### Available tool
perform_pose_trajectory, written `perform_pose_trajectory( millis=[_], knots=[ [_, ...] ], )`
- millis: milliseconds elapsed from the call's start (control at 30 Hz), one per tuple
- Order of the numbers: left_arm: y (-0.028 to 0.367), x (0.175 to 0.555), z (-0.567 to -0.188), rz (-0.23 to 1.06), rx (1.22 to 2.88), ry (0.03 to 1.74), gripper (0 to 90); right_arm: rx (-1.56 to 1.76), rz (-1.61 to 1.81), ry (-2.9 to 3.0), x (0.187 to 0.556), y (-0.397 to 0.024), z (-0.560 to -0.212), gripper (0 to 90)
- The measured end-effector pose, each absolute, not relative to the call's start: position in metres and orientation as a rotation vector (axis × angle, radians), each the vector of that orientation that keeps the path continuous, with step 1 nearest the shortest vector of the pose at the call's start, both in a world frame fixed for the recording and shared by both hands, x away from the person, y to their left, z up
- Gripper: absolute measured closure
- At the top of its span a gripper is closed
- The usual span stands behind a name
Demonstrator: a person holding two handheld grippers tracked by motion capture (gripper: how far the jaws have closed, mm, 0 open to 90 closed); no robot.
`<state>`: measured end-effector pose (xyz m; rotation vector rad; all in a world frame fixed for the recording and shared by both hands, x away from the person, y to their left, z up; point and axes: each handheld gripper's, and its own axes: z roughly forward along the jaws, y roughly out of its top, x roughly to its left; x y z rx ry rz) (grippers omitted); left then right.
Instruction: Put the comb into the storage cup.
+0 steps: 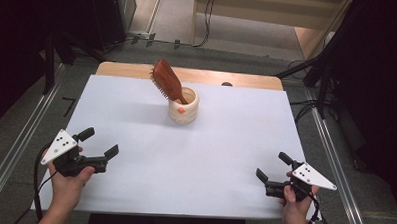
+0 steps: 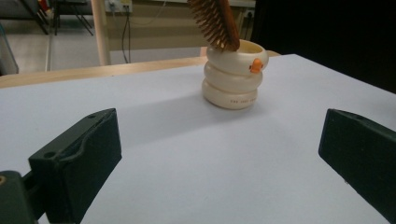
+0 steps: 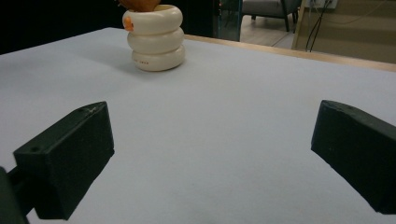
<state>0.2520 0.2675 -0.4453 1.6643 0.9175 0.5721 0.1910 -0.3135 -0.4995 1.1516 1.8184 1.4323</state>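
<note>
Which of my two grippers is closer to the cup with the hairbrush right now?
The left gripper, marginally. Both sit open near the table's front edge, but it lies less far from the cream ringed cup than the right gripper.

Lighting: you have even overhead light, dark surrounds. Soft shadow left of the cup on the table. Focus: near jaws slightly soft; no glare.
</note>
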Motion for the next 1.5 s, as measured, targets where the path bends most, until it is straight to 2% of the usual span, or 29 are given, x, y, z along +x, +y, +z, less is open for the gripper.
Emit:
perform_pose_trajectory(
  millis=[533,867,1500],
  knots=[
    [0.304,0.233,-0.463,0.615,1.689,0.909,0.0,1.167,1.415,1.809,0.191,-0.318,-0.501,0.0],
    [0.336,0.236,-0.471,0.632,1.672,0.981,0.0,1.199,1.410,1.800,0.192,-0.323,-0.505,0.0],
    [0.348,0.247,-0.484,0.593,1.640,0.980,0.0,1.239,1.392,1.773,0.193,-0.333,-0.508,0.0]
  ],
)
